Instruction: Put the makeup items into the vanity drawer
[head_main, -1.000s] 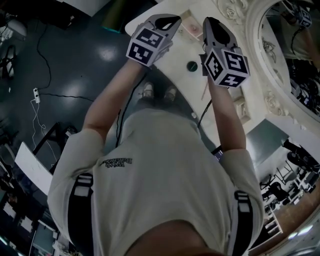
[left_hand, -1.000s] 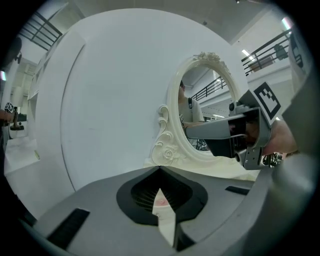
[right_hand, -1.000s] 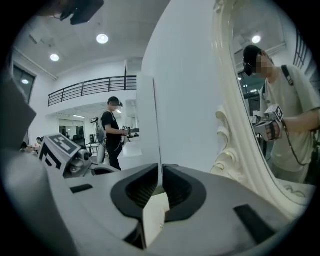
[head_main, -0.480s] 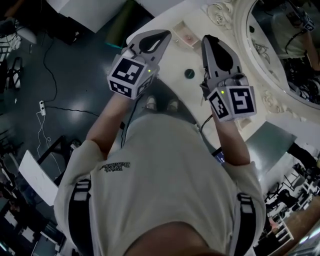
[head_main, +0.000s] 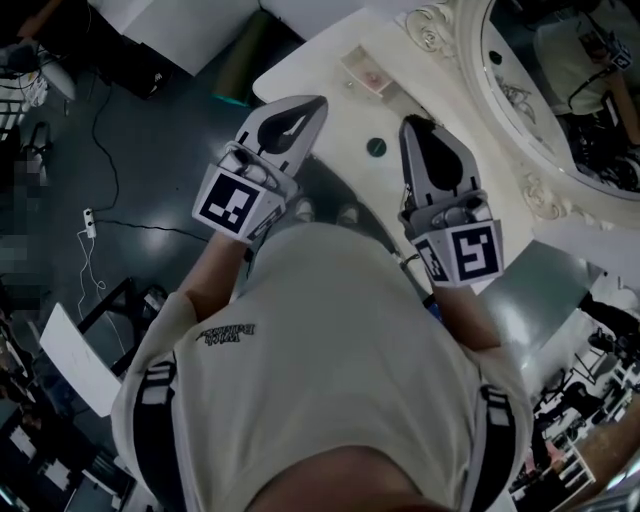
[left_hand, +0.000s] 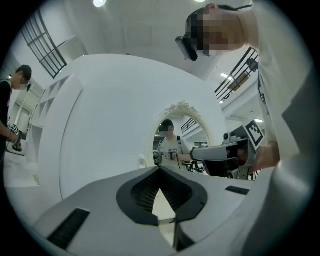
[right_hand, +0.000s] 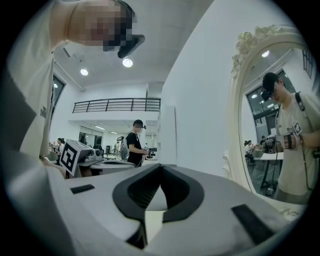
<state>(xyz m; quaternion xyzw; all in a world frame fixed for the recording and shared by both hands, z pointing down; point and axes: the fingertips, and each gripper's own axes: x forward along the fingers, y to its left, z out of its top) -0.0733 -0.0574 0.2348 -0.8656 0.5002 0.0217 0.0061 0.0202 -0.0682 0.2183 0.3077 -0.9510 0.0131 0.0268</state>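
Head view: left gripper (head_main: 319, 99) and right gripper (head_main: 410, 122) stand drawn back from vanity top (head_main: 330, 62), higher than a second ago; round dark makeup item (head_main: 376, 147) lies at 12 o'clock between their tips, unstowed, drawer unseen | Left gripper view: jaws closed, empty | Right gripper view: jaws closed, empty

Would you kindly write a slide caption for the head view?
Left gripper and right gripper, both shut and empty, held over the white vanity beside its ornate mirror.
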